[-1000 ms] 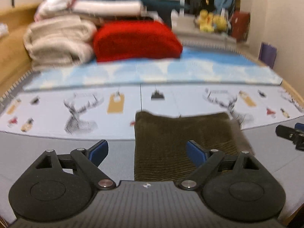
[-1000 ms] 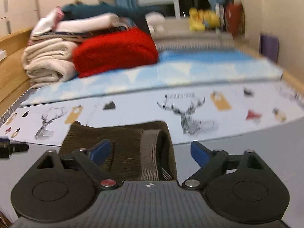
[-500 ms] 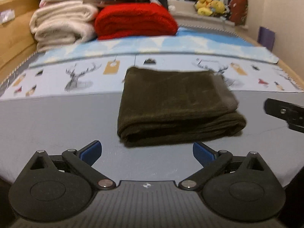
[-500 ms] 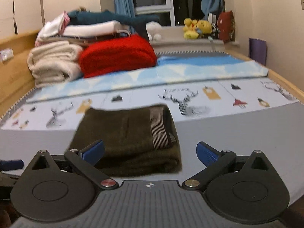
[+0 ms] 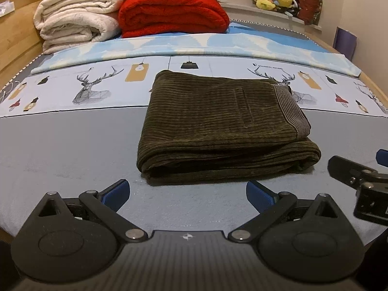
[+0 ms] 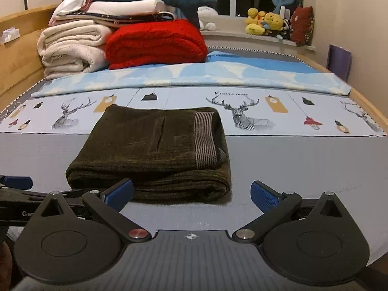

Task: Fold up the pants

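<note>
Pants (image 5: 218, 123) lay folded into a squat rectangle on the grey part of the bedcover (image 5: 60, 145), far edge reaching onto the printed deer strip. A second before, both cameras sat right over the cloth, jaws close above it; now the whole bundle showed in each view with bare cover in front of it. Both tools had backed off and the jaws had finished spreading. Judged: the last fold was released and the task was done or nearly so.

Look of the bundle: dark olive corduroy, ribs running crosswise, at least 3 layers visible at the near edge, rounded fold on the near side. Striped ribbed waistband (image 6: 206, 140) on top at the right, a slit pocket near the middle. Edges roughly square, lower layer sticking out a little at the near right corner.

Left gripper (image 5: 188, 191): blue pads spread wide, nothing between them, short of the bundle. Right gripper (image 6: 191, 191): likewise wide and empty, its left pad just before the near edge.

Beyond: red blanket (image 5: 172, 12) and cream blankets (image 5: 75, 21) stacked by the headboard.
</note>
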The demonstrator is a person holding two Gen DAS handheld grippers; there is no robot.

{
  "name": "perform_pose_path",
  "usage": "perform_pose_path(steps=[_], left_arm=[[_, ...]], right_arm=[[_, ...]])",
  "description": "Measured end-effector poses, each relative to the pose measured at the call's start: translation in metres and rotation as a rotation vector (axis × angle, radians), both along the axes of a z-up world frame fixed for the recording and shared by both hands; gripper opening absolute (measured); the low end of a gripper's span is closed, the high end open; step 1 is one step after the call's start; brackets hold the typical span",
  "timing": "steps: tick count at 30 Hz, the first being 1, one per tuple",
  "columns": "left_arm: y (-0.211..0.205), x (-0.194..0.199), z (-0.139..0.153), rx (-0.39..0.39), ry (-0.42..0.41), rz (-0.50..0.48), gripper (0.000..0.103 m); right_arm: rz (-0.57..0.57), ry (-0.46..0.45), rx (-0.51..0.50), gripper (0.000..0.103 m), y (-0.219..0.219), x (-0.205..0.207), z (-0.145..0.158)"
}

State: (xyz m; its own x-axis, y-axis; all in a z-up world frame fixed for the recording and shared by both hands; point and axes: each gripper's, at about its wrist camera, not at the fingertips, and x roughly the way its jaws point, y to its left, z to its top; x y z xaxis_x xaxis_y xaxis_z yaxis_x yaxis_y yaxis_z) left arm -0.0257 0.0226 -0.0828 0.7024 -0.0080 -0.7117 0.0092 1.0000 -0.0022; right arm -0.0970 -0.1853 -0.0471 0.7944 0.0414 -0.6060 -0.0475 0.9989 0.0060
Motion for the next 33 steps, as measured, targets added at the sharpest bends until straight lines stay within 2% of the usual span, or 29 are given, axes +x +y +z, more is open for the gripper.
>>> perform_pose_path(steps=[13,33], left_arm=[[-0.003,0.001,-0.001,0.002,-0.011,-0.013,0.102],[-0.002,0.000,-0.002,0.004,-0.011,-0.012,0.102]], right_arm=[[0.045,0.002,-0.024,0.102,0.007,0.000,-0.002],[0.054,-0.003,-0.045,0.102,0.012,-0.001,-0.003]])
